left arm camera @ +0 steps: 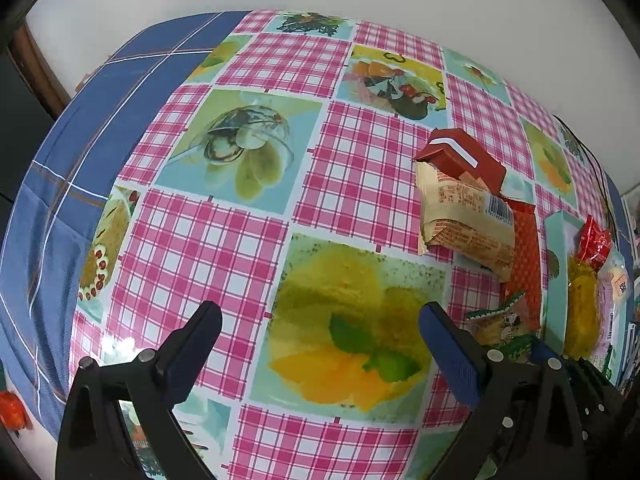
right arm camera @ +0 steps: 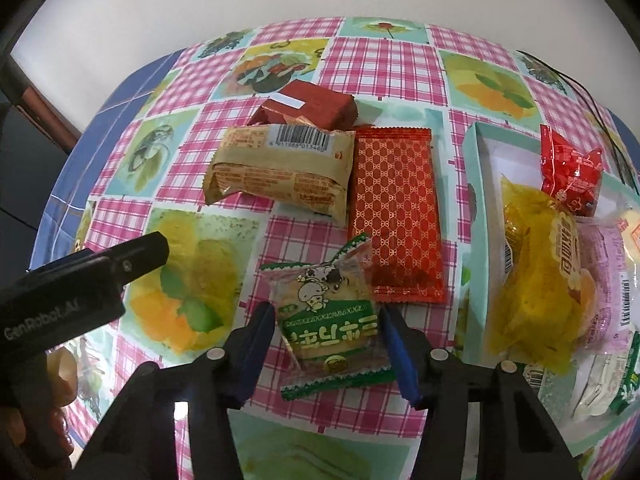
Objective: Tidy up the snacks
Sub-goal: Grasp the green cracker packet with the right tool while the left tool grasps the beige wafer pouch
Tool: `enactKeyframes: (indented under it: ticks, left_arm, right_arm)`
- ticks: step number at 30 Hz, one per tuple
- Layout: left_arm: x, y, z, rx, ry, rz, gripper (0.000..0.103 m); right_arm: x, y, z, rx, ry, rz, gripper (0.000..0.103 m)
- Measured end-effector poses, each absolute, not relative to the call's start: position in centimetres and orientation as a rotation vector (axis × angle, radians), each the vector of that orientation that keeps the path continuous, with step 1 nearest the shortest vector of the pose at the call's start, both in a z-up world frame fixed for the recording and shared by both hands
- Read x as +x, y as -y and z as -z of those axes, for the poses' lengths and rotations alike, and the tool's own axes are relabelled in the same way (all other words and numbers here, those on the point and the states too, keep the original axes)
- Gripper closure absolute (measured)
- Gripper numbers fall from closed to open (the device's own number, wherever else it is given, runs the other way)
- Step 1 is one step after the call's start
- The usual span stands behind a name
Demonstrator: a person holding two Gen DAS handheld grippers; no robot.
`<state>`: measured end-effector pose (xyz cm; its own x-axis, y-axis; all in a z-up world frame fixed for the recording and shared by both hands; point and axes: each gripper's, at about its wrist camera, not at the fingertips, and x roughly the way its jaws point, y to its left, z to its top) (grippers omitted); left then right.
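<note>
A green-and-clear snack packet (right arm camera: 328,312) with a cartoon on it lies on the checked tablecloth. My right gripper (right arm camera: 329,322) points steeply down over it, its blue pads (right arm camera: 256,344) touching the packet's two sides, so it is shut on it. Beyond it lie a red patterned packet (right arm camera: 396,208), a tan wrapped cake (right arm camera: 280,172) and a dark red box (right arm camera: 316,108). My left gripper (left arm camera: 320,312) hangs open over a bare lemon picture on the cloth, nothing between its fingers. The same snacks sit to its right, led by the tan cake (left arm camera: 464,216).
A pale teal box (right arm camera: 476,200) at the right holds a yellow packet (right arm camera: 532,272), a red packet (right arm camera: 568,172) and pale wrapped snacks. A black cable (right arm camera: 592,100) runs along the far right. Blue cloth (left arm camera: 60,184) covers the table's left edge, with a white wall behind.
</note>
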<state>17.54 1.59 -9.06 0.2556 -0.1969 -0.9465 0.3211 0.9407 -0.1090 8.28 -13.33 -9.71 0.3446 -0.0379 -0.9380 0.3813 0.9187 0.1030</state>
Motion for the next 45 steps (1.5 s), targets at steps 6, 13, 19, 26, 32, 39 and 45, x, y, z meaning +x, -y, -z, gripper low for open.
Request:
enactKeyframes:
  ticks: [6, 13, 19, 26, 32, 39, 45]
  left_arm:
    - [17.7, -1.2, 9.1, 0.116, -1.271, 0.361, 0.004]
    - [18.4, -0.9, 8.2, 0.076, -1.258, 0.369, 0.004]
    - [18.8, 0.8, 7.1, 0.073, -1.227, 0.389, 0.004]
    - [19.1, 4.4, 6.7, 0.078, -1.194, 0.429, 0.004]
    - [19.6, 7.3, 7.4, 0.097, -1.168, 0.421, 0.004]
    - [20.5, 10.0, 8.3, 0.171, -1.115, 0.387, 0.004]
    - [20.2, 11.8, 9.4, 0.290, -1.082, 0.373, 0.004]
  right_arm:
    - [8.3, 13.3, 9.9, 0.329, -1.207, 0.284, 0.050]
    - [8.0, 13.7, 7.0, 0.355, -1.130, 0.283, 0.051]
    - [7.9, 15.4, 4.9, 0.388, -1.068, 0.301, 0.051]
    - [8.0, 18.1, 3.1, 0.403, -1.013, 0.336, 0.051]
    - [7.4, 21.3, 2.2, 0.424, -0.981, 0.386, 0.051]
    - [7.1, 22.8, 2.5, 0.467, -0.968, 0.393, 0.051]
    - [7.2, 22.8, 3.0, 0.467, -0.979, 0.394, 0.051]
